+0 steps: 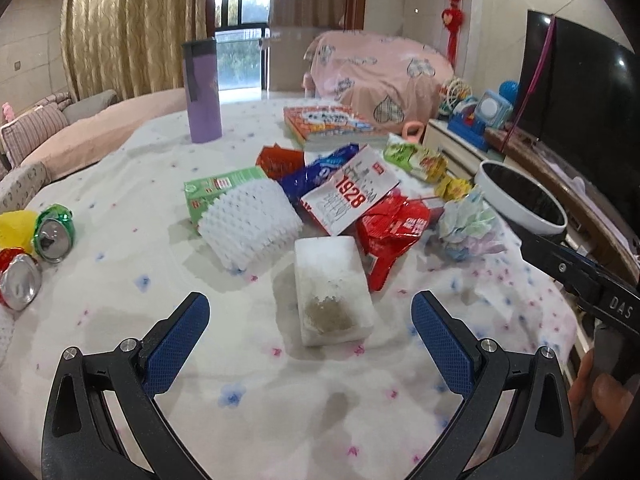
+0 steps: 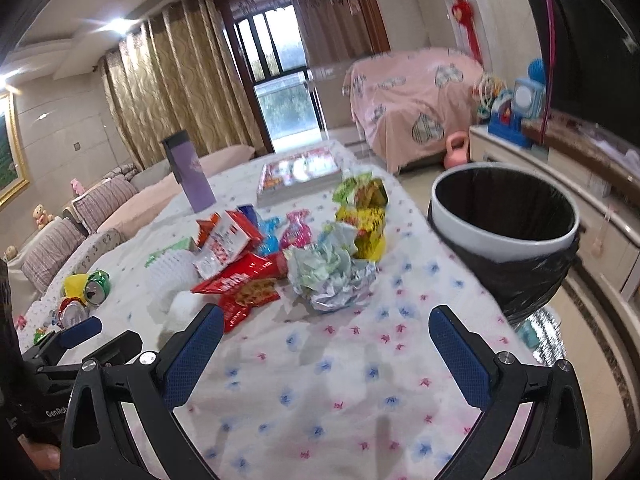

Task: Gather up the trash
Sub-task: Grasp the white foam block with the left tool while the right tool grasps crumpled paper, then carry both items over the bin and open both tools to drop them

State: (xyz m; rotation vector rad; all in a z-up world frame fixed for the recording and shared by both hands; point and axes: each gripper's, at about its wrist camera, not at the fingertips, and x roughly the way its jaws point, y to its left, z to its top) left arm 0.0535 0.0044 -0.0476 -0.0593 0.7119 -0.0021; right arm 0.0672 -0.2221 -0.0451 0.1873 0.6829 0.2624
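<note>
left gripper [image 1: 310,316] low over tablecloth [image 1: 120,184], jaws spread wide, holding nothing; stained white foam block [image 1: 332,288] lies between fingertips, untouched. right gripper [image 2: 326,334] also wide, empty, hovering above cloth short of crumpled paper wad [image 2: 332,276]. trash heap beyond foam block: white foam net [image 1: 250,220], red wrapper [image 1: 390,236], "1928" packet [image 1: 352,194]. crushed cans [image 1: 36,252] well left of block, partly cut off at frame edge. black-lined bin [image 2: 504,224] right of block, off table edge; inside dark, contents unreadable.
</note>
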